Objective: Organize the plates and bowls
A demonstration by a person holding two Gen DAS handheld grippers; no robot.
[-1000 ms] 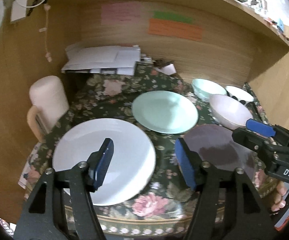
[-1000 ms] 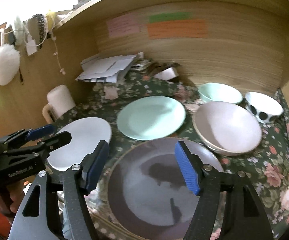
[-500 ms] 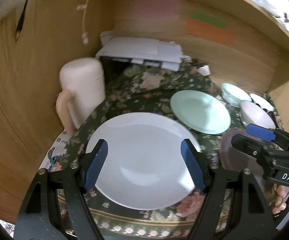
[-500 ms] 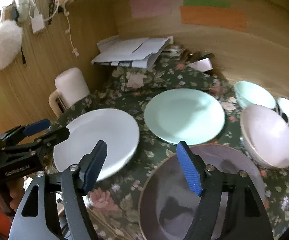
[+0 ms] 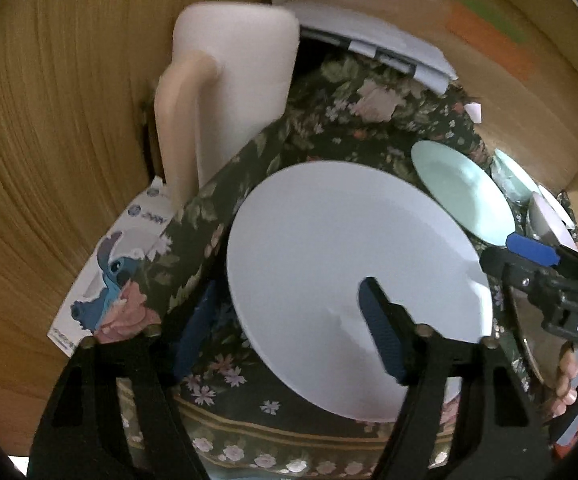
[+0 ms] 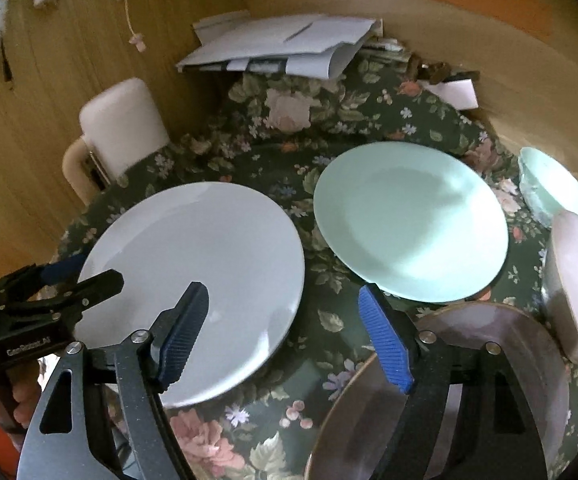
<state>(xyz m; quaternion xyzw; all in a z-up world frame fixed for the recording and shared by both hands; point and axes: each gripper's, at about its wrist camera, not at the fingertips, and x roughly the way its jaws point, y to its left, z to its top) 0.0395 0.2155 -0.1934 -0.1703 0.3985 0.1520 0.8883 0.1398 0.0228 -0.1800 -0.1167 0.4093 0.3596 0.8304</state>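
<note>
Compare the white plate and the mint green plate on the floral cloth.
Colour: the white plate is plain white, the mint green plate pale green. Place: the white plate lies nearer the left gripper, whose open fingers straddle its rim; the mint green plate lies farther back with no gripper at it. Both are round, empty and look flat on the floral cloth.

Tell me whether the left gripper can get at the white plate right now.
Probably yes. The left gripper is open and straddles the white plate's near left rim, one finger over the plate, one beside it over the cloth; nothing lies between.
</note>
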